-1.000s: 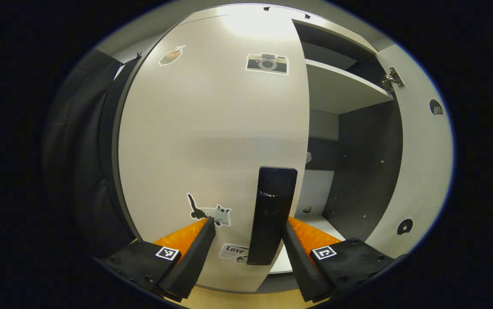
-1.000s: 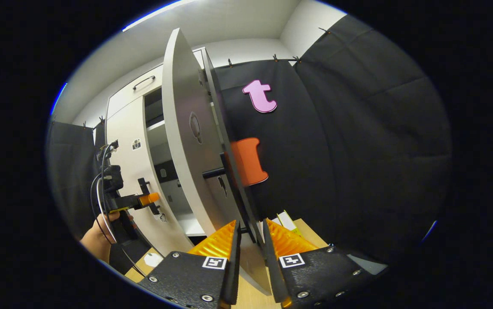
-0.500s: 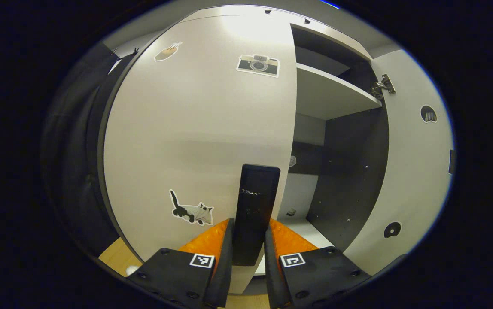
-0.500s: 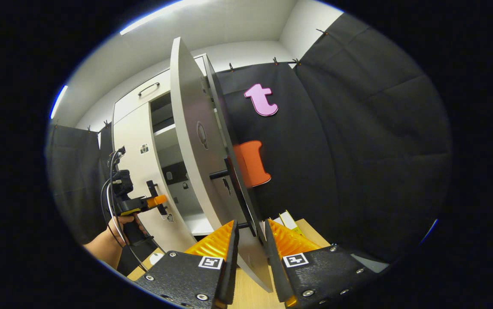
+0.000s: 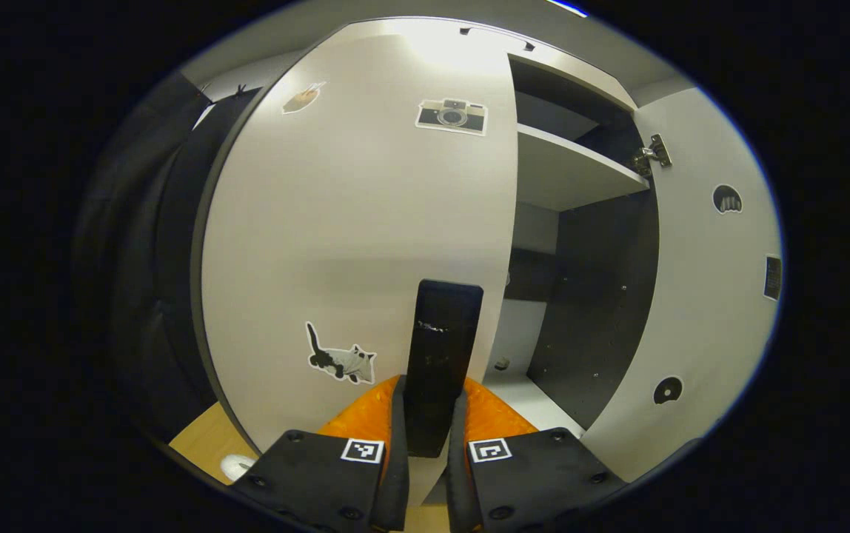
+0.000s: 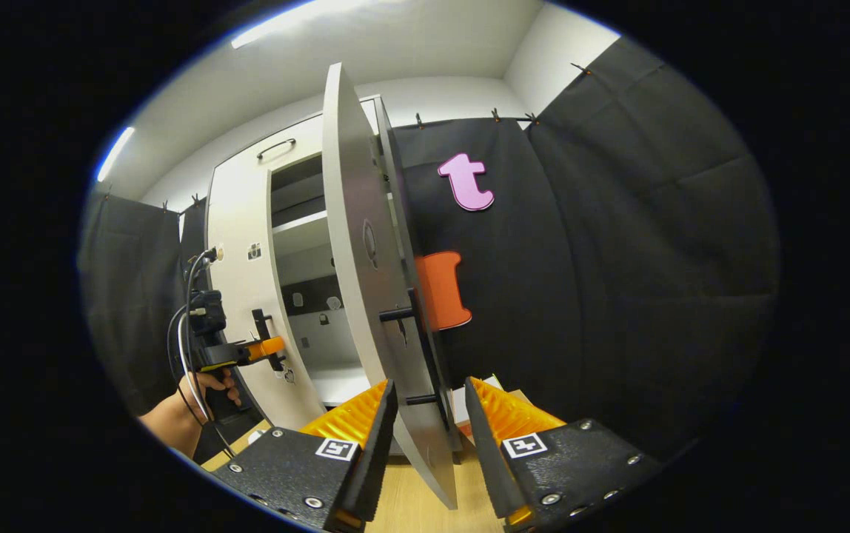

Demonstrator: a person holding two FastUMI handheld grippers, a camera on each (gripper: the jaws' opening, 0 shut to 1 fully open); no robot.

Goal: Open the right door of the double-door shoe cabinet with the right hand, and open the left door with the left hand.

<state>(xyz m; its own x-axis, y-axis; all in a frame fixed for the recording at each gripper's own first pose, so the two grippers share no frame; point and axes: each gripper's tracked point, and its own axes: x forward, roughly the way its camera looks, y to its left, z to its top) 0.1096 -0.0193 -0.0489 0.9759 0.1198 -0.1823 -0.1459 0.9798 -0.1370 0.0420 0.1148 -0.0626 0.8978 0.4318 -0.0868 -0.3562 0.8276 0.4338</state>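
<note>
Left gripper view: shoe cabinet (image 5: 580, 170) ahead, its left door (image 5: 351, 222) looks closed, right door (image 5: 699, 296) swung open | left gripper (image 5: 425, 444) jaws clamped on the left door's handle (image 5: 443, 355) | right gripper view: right gripper (image 6: 425, 437) jaws spread apart, straddling the right door's edge, no pad visibly touching it.

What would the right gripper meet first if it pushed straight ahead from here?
Probably the right door: its edge and black handle stand between the open jaws of the right gripper. Depth is hard to judge.
</note>
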